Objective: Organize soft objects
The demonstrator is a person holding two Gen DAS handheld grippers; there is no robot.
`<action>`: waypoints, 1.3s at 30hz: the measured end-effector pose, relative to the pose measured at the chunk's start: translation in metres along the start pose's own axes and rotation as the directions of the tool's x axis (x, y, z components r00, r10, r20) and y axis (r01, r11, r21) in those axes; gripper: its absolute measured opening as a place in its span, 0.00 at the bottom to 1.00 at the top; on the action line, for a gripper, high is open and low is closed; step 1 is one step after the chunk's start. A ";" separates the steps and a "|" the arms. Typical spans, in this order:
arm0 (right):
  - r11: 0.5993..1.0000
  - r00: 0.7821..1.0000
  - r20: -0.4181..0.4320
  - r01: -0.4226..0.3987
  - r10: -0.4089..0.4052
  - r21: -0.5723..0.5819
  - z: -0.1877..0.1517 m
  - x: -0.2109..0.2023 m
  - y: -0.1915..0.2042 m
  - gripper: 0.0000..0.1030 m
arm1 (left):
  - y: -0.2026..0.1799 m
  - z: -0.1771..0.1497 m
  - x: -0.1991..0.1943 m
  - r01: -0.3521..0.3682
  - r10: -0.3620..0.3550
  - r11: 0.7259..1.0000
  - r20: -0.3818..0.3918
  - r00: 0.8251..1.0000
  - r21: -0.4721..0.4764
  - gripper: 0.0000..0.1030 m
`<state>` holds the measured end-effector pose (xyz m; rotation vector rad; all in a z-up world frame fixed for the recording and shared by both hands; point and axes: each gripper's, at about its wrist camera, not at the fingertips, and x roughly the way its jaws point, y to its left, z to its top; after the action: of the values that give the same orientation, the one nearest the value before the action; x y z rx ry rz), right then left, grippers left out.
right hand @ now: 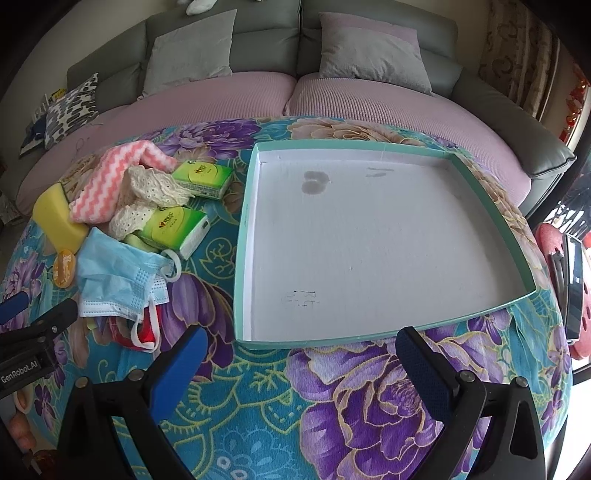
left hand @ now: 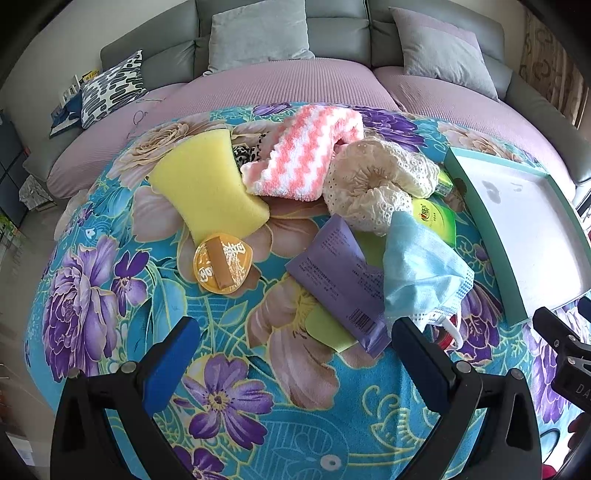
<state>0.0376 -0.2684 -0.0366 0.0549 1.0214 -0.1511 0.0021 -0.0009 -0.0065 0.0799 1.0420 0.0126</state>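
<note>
A pile of soft things lies on the floral cloth: a yellow sponge (left hand: 207,184), a pink-and-white fuzzy sock (left hand: 299,155), a cream lace scrunchie (left hand: 373,184), a blue face mask (left hand: 417,269), a purple packet (left hand: 340,280), an orange round puff (left hand: 221,264) and green tissue packs (right hand: 173,227). A shallow teal tray (right hand: 246,236) with a white floor stands empty to the right. My left gripper (left hand: 295,343) is open and empty just short of the purple packet. My right gripper (right hand: 303,354) is open and empty at the tray's near edge.
The floral cloth (left hand: 258,406) covers a table in front of a grey sofa (left hand: 332,33) with lilac seat covers and several cushions. A red perforated object (right hand: 554,280) and a dark device sit past the table's right edge.
</note>
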 end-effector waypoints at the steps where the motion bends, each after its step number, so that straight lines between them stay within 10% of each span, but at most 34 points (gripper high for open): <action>1: 1.000 1.000 -0.001 0.000 0.000 -0.001 0.000 0.000 0.000 1.00 | 0.000 0.000 0.000 -0.001 0.001 1.000 -0.001 1.000 0.000 1.00; 39: 1.000 1.000 -0.009 0.003 -0.004 -0.020 -0.003 0.005 0.004 1.00 | -0.002 -0.001 0.004 -0.011 0.011 1.000 -0.016 1.000 0.009 1.00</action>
<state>0.0384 -0.2643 -0.0420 0.0359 1.0318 -0.1441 0.0030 -0.0031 -0.0107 0.0937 1.0575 0.0187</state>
